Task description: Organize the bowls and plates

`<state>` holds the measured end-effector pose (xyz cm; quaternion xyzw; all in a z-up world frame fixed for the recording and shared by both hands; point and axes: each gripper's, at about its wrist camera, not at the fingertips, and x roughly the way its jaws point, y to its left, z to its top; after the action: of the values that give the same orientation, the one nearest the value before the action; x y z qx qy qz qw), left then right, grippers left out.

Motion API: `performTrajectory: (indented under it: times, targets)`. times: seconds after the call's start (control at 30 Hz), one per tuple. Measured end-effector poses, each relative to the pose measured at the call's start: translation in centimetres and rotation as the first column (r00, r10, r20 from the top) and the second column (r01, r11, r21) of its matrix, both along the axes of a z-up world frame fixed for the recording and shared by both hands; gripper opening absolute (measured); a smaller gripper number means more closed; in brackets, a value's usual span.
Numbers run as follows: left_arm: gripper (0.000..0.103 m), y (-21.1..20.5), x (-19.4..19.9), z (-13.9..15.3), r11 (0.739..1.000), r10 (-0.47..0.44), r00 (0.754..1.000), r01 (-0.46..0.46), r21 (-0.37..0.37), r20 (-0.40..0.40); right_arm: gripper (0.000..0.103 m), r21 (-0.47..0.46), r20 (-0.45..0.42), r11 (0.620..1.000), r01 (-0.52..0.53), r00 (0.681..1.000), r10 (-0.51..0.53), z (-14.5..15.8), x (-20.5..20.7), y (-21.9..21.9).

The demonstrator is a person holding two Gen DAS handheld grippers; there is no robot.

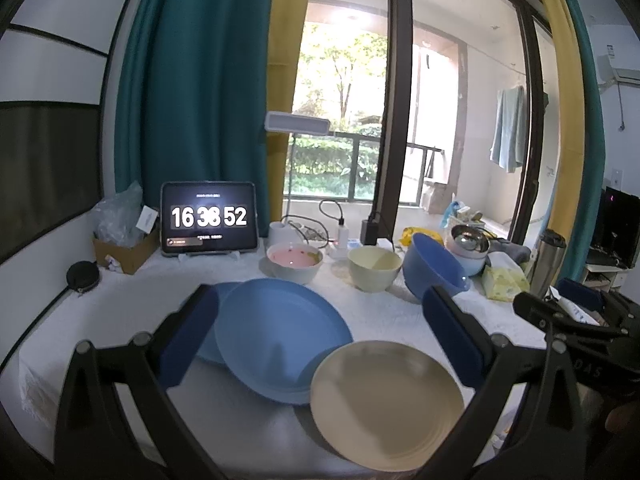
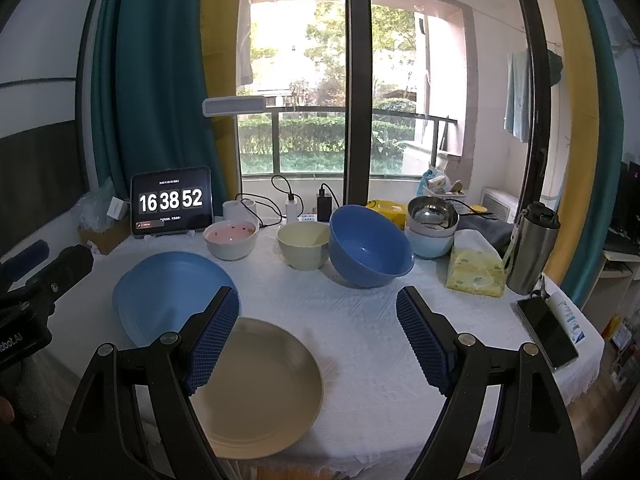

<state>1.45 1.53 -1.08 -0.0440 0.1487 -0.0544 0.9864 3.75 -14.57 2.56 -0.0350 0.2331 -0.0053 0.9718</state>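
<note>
Two stacked blue plates (image 1: 276, 332) (image 2: 168, 292) lie at the table's left, with a beige plate (image 1: 384, 400) (image 2: 260, 388) at the front edge overlapping them. Behind stand a pink-lined white bowl (image 1: 295, 262) (image 2: 231, 239), a cream bowl (image 1: 374, 268) (image 2: 304, 245) and a tilted blue bowl (image 1: 434, 266) (image 2: 370, 246). A steel bowl (image 1: 469, 239) (image 2: 432, 210) is nested in a pale blue bowl (image 2: 430, 245). My left gripper (image 1: 320, 320) hovers open above the plates. My right gripper (image 2: 318, 328) is open over the tablecloth, just right of the beige plate, holding nothing.
A tablet clock (image 1: 209, 219) (image 2: 172, 202), desk lamp (image 2: 234, 106), chargers and cables (image 2: 290, 204) line the back. A tissue pack (image 2: 476, 268), steel flask (image 2: 530, 248), phone (image 2: 548, 334) and tube sit at the right. A cardboard box (image 1: 124, 250) stands at the back left.
</note>
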Motion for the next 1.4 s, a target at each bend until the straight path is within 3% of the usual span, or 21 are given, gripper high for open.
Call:
performTrajectory:
  times: [0.6, 0.87, 0.93, 1.07, 1.3, 1.4]
  targets:
    - [0.102, -1.5, 4.0, -3.1, 0.996, -0.001, 0.993, 0.011, 0.085, -0.117, 0.083, 0.041, -0.072, 0.999, -0.011, 0.997, 0.014, -2.6, 2.7, -1.5]
    - [0.101, -2.7, 6.2, -6.1, 0.992, 0.020, 0.975, 0.008, 0.126, -0.220, 0.069, 0.063, -0.142, 0.998, -0.015, 0.990, 0.023, -5.1, 4.6, -2.7]
    - [0.091, -3.0, 6.7, -6.9, 0.991, 0.024, 0.969, 0.010, 0.135, -0.245, 0.065, 0.069, -0.168, 0.997, -0.016, 0.985, 0.027, -5.9, 5.2, -3.0]
    - [0.084, -3.7, 7.8, -8.6, 0.988, 0.040, 0.949, 0.009, 0.153, -0.312, 0.058, 0.073, -0.210, 0.997, -0.021, 0.977, 0.036, -7.4, 6.0, -3.5]
    - [0.062, -4.3, 9.1, -11.1, 0.981, 0.079, 0.908, 0.003, 0.195, -0.411, 0.046, 0.124, -0.308, 0.992, -0.039, 0.948, 0.076, -10.4, 7.4, -4.4]
    - [0.054, -4.5, 9.5, -11.9, 0.979, 0.096, 0.890, -0.002, 0.205, -0.446, 0.034, 0.144, -0.362, 0.988, -0.054, 0.927, 0.103, -12.0, 7.8, -4.2]
